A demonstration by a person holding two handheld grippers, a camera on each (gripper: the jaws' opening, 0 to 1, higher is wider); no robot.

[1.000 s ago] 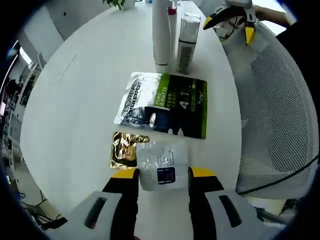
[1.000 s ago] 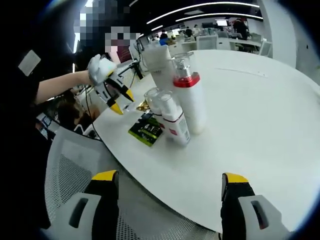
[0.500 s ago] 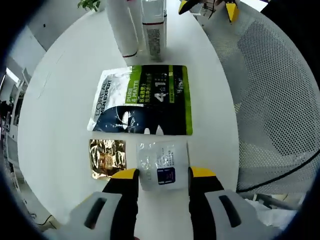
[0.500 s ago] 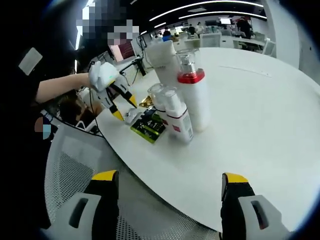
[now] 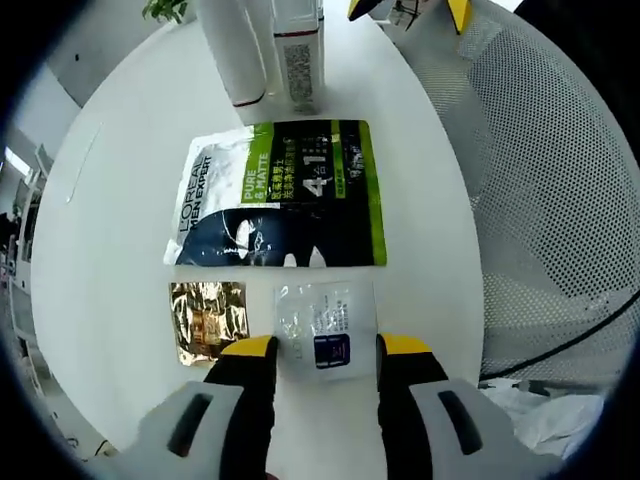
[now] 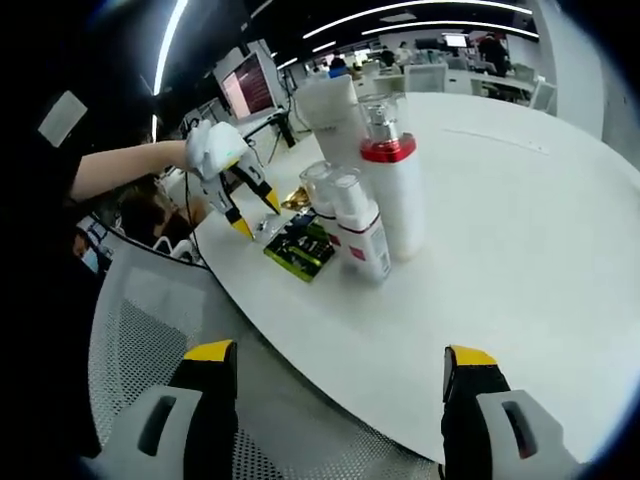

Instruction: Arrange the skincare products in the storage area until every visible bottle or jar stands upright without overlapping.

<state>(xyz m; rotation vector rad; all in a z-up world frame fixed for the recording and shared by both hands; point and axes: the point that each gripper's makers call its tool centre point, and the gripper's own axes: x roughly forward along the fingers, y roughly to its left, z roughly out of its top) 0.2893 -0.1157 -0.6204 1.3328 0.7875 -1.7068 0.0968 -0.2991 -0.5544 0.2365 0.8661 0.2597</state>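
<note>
Gold foil sachet (image 5: 207,320): we see it flat on the round white table (image 5: 120,230), just left of our left gripper (image 5: 326,349).
Clear plastic sachet (image 5: 323,327): flat between the left jaws, which stand apart on either side.
Green-and-black face-mask pack (image 5: 275,195): beyond both sachets.
White bottles (image 5: 262,50): upright, farthest out.
Right gripper (image 6: 340,362): jaws wide apart, nothing between, short of the red-collared bottle (image 6: 390,180).
</note>
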